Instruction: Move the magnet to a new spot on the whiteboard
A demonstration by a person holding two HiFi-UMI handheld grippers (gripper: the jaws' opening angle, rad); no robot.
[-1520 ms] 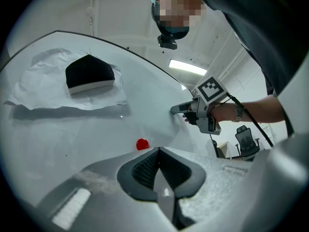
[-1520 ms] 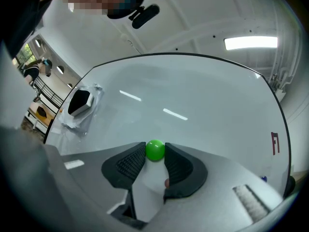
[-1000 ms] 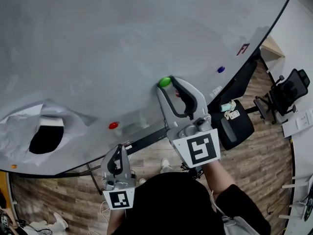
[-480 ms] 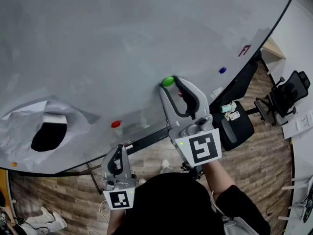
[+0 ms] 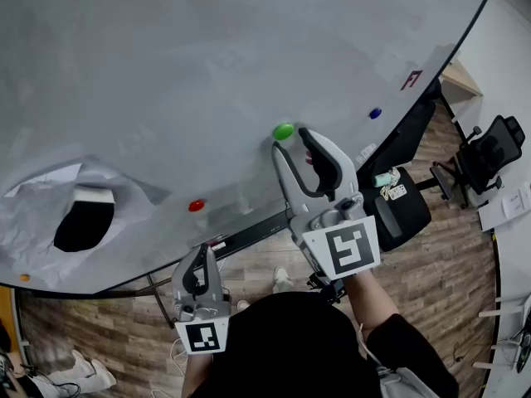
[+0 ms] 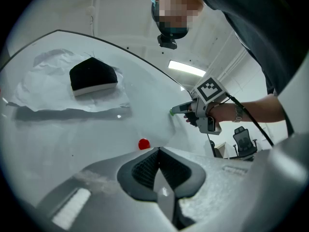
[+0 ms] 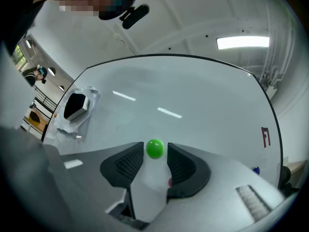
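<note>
While your right gripper (image 5: 290, 138) stands at the whiteboard (image 5: 207, 56) with jaws spread (they have just been opening), the green magnet (image 5: 283, 131) sits stuck to the board right at the jaw tips, in the mouth of the gap. Neither pad presses on it. Seen along the jaws, it lies dead ahead and centred, with a thin gap on either side. It is a round button, so you have no long axis to mind. Your left gripper (image 5: 199, 251) hangs low by the board's lower edge, jaws pressed together on nothing, well apart from the green magnet and nearer the red magnet (image 5: 196, 206). Judgement: the magnet looks let go at its spot. Draw straight back along the jaws so no pad drags it.
</note>
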